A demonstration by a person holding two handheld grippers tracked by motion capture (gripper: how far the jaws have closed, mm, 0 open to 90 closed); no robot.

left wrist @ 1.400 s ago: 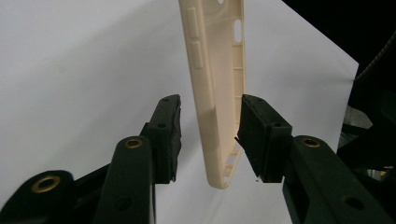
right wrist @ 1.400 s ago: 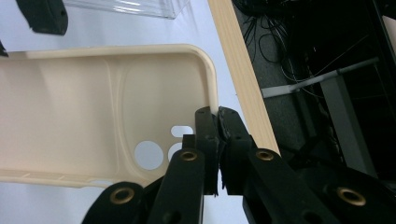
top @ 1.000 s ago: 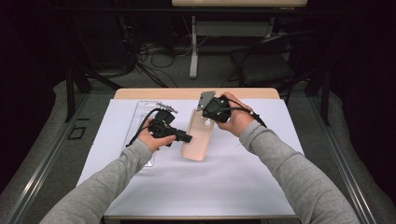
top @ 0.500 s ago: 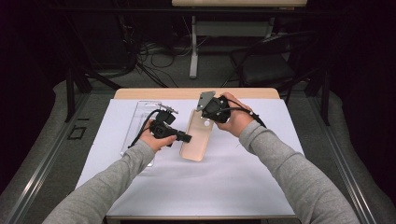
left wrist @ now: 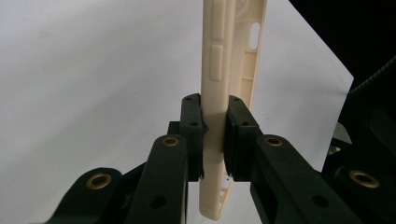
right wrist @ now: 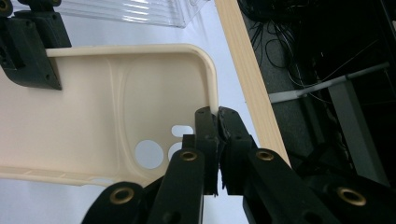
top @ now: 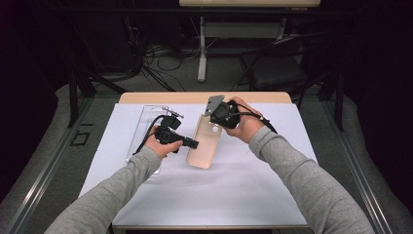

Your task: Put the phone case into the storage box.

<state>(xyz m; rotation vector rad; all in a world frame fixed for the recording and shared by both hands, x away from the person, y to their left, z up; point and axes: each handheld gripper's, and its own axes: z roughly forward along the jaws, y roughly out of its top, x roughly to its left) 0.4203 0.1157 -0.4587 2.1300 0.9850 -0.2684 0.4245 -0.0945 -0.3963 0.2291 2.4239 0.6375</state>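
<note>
Change: left gripper [top: 192,143] jaws have just been closing onto the case's side wall.
Left gripper: clamped on phone case [top: 204,144].
Right gripper [top: 214,117]: pinching the case's far end.
Case: between both grippers, above the white table cover [top: 234,180].

This is looking like a lab or test room. A small wooden table [top: 204,97] with a white sheet [top: 219,185] is standing on grey carpet [top: 185,85]. Black cables [top: 160,53] are lying past the table's far edge, near a white desk leg [top: 201,53]. Dark walls are closing it in.
</note>
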